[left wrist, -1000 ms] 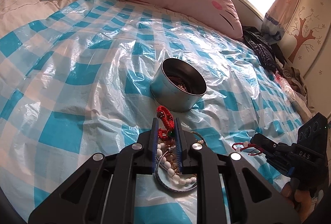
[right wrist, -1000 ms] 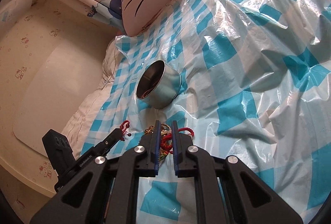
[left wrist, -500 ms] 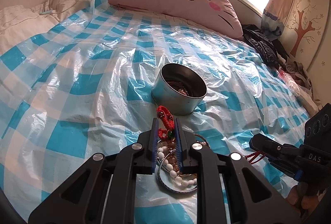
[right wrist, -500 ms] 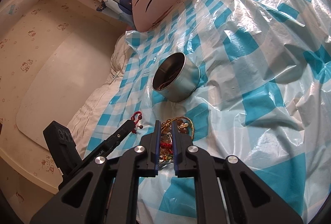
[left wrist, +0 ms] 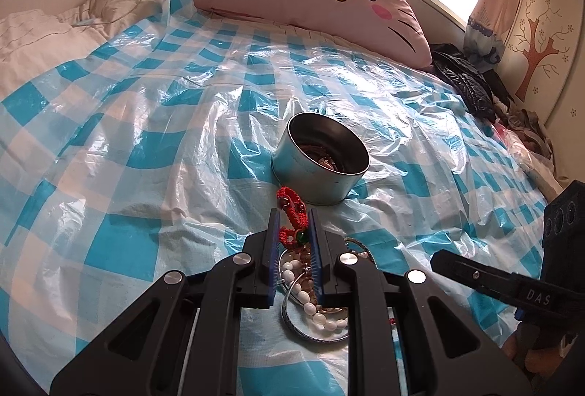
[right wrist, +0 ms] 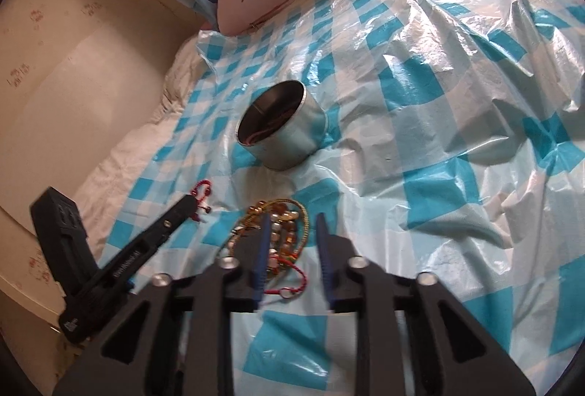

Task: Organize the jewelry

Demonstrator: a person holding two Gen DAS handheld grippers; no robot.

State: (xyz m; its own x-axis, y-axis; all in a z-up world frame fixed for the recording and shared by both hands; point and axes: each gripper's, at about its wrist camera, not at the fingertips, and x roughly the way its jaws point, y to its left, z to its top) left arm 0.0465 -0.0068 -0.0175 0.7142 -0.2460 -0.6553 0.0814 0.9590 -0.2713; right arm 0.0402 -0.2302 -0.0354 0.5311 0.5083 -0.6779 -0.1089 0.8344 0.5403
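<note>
Jewelry is split between two places: some pieces already lie inside the tin point(left wrist: 320, 155), the rest sit in a tangled pile point(right wrist: 281, 231) on the checked sheet point(left wrist: 128, 125), just short of the tin.

Left gripper point(left wrist: 294, 231): jaws nearly closed, pinching a red cord bracelet point(left wrist: 290, 209) that stands up toward the tin wall.

Right gripper point(right wrist: 290, 231): jaws opening above the pile; nothing gripped.

Probable faults:
- Snagging. Cords, beads and bangles overlap, so lifting one piece may drag others along.
- Slip. The red cord is thin and held near its end; it may pull free.
- Tin tipping. The tin rests on soft, slick plastic and could tilt if knocked.
</note>
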